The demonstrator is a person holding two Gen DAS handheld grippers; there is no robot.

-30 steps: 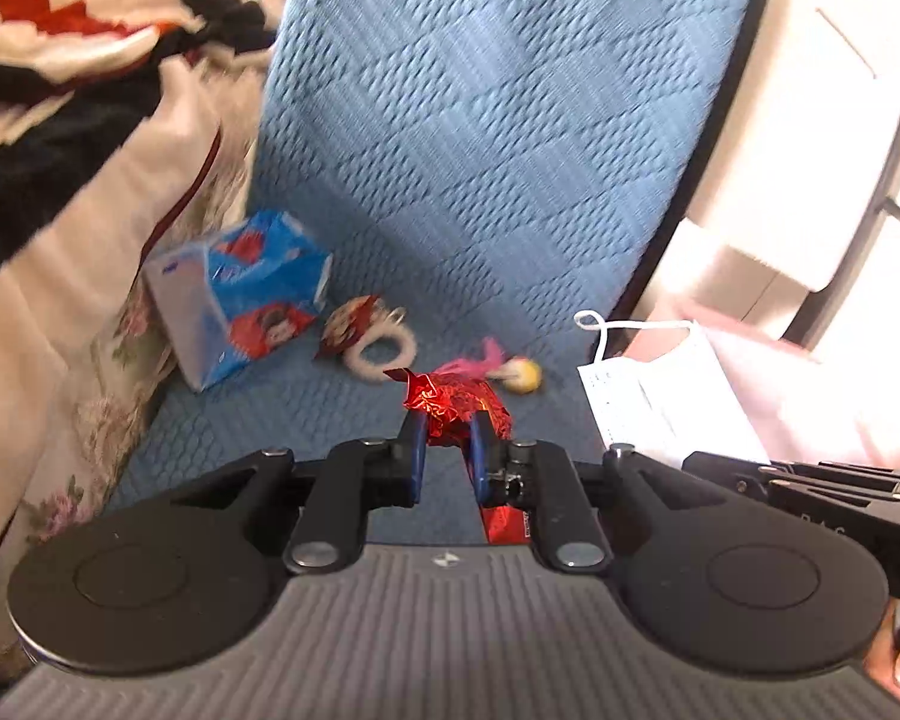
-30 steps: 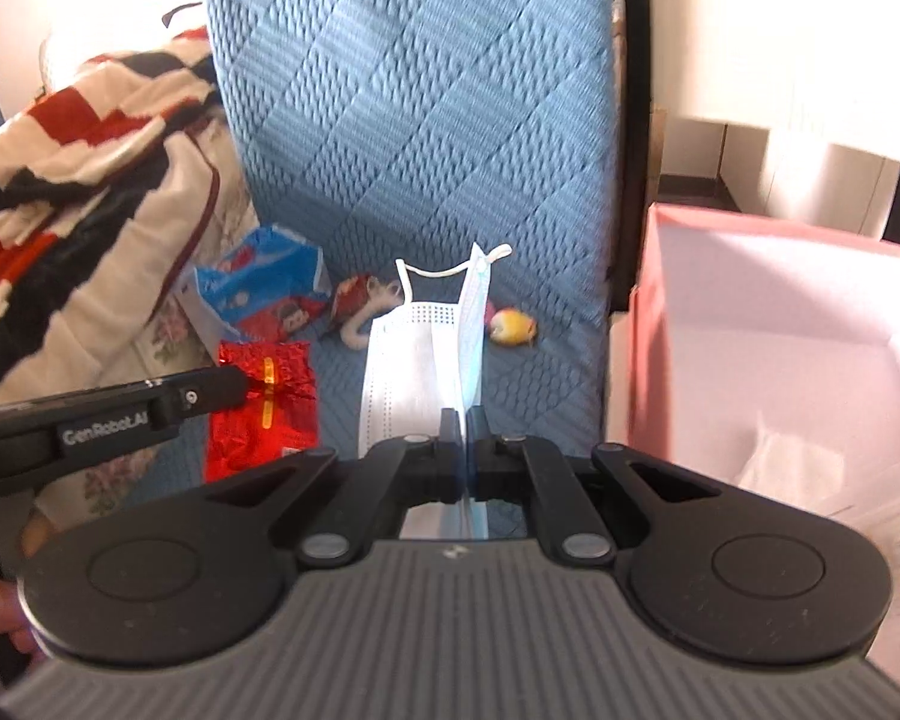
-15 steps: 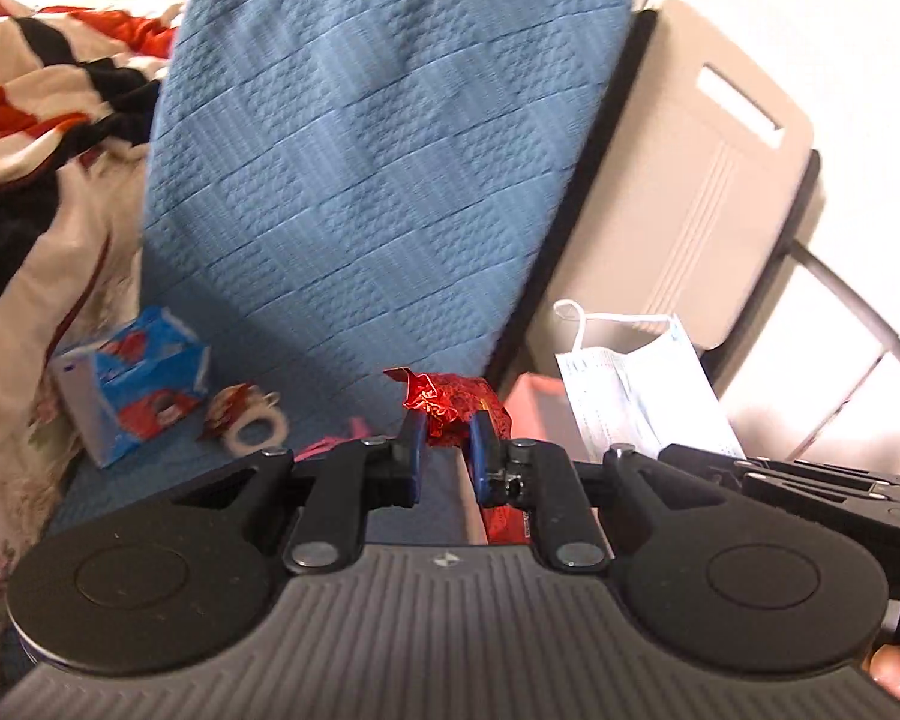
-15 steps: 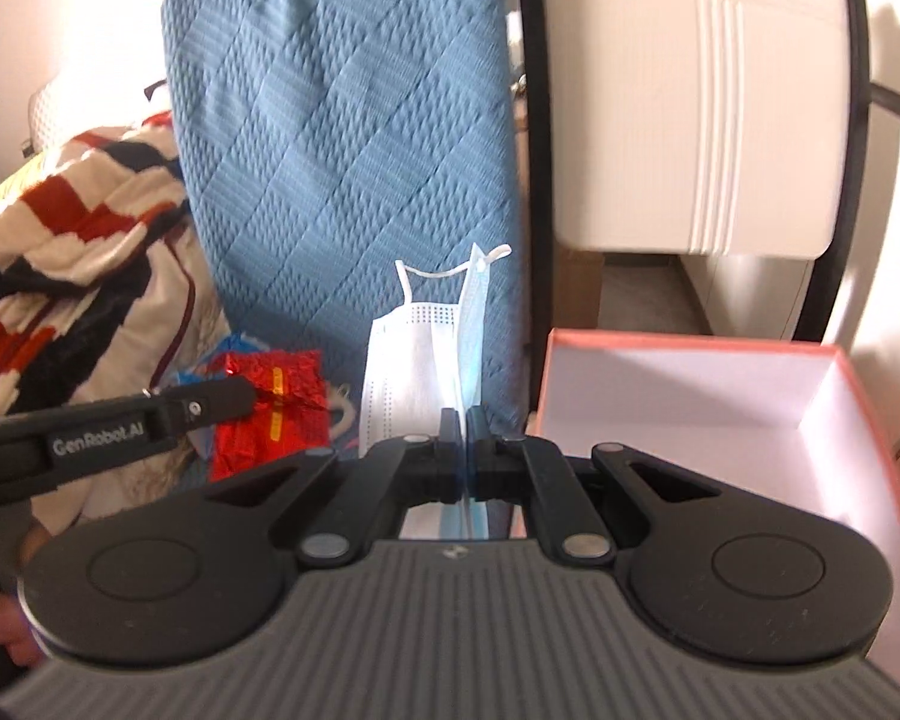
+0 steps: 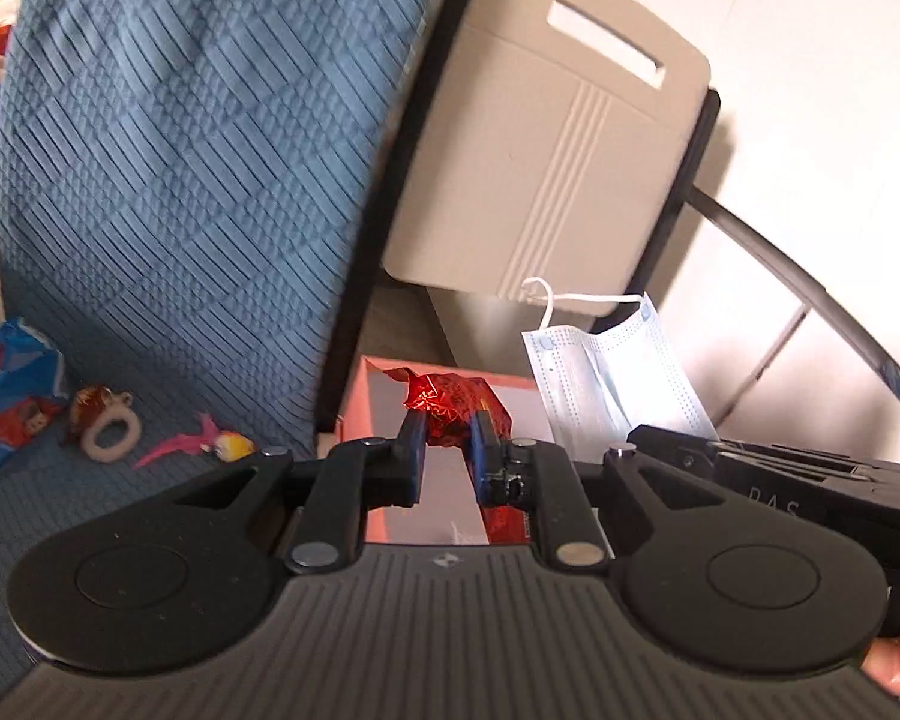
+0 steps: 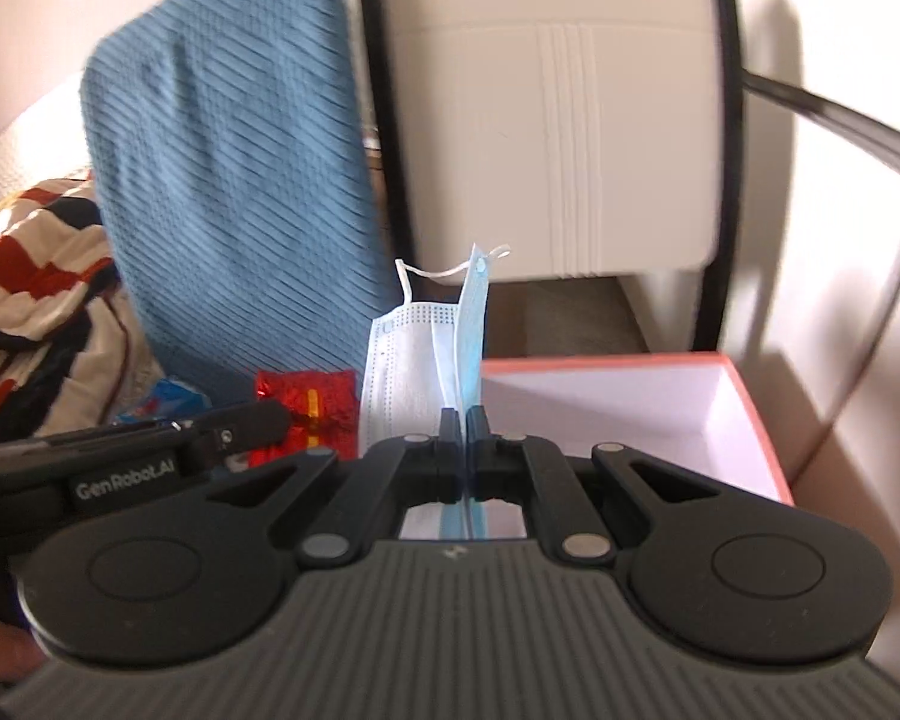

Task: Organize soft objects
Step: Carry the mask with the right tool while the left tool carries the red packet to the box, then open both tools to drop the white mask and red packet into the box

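My left gripper [image 5: 445,423] is shut on a crinkly red foil packet [image 5: 453,399], held in the air in front of an open pink box [image 5: 354,414]. The right wrist view shows the same red packet [image 6: 315,405] at the left gripper's tip. My right gripper [image 6: 464,420] is shut on a pale blue face mask [image 6: 411,354] that stands up above the fingers, just left of the pink box [image 6: 744,387] with its white inside. The mask [image 5: 612,372] also shows at the right of the left wrist view.
A blue quilted chair [image 5: 174,168] holds a blue tissue pack [image 5: 9,387], a small ring toy [image 5: 105,423] and a pink-and-yellow toy [image 5: 210,441] on its seat. A beige plastic chair back [image 6: 558,120] stands behind the box. A striped blanket [image 6: 24,258] lies at far left.
Both grippers have risen and swung right, away from the blue seat toward the pink box, each still holding its item. The beige chair back has come into full view.
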